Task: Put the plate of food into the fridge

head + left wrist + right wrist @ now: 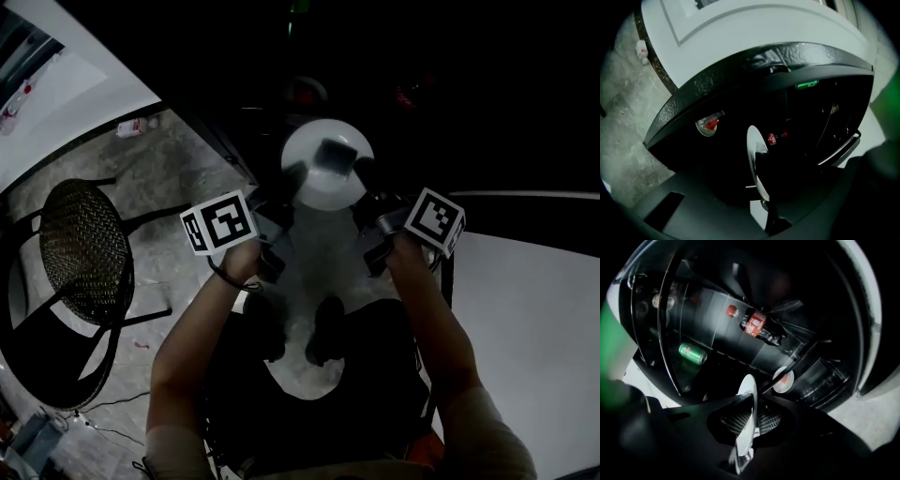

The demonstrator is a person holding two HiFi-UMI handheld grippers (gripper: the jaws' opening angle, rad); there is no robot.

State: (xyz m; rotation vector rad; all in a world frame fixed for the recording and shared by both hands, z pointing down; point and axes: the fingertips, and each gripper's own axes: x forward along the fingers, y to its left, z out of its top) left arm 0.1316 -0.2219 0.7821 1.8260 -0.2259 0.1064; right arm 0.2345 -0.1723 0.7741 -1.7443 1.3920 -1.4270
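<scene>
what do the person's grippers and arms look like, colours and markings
The left gripper and right gripper both have bulky black bodies. Each carries a white cube printed with black square markers, one on the left and one on the right. A thin dark strap loops round the left wrist. The forearms are bare, and the short light-coloured sleeves end above the elbows.

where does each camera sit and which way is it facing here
head view: on the person's head, looking steeply down at the plate, carried by the left gripper and right gripper; both forearms show
left gripper view: on the left gripper, facing into the dark fridge; its jaws clamp the plate's rim
right gripper view: on the right gripper, facing fridge shelves with a cola bottle; its jaws clamp the plate
shared: all three show the plate
</scene>
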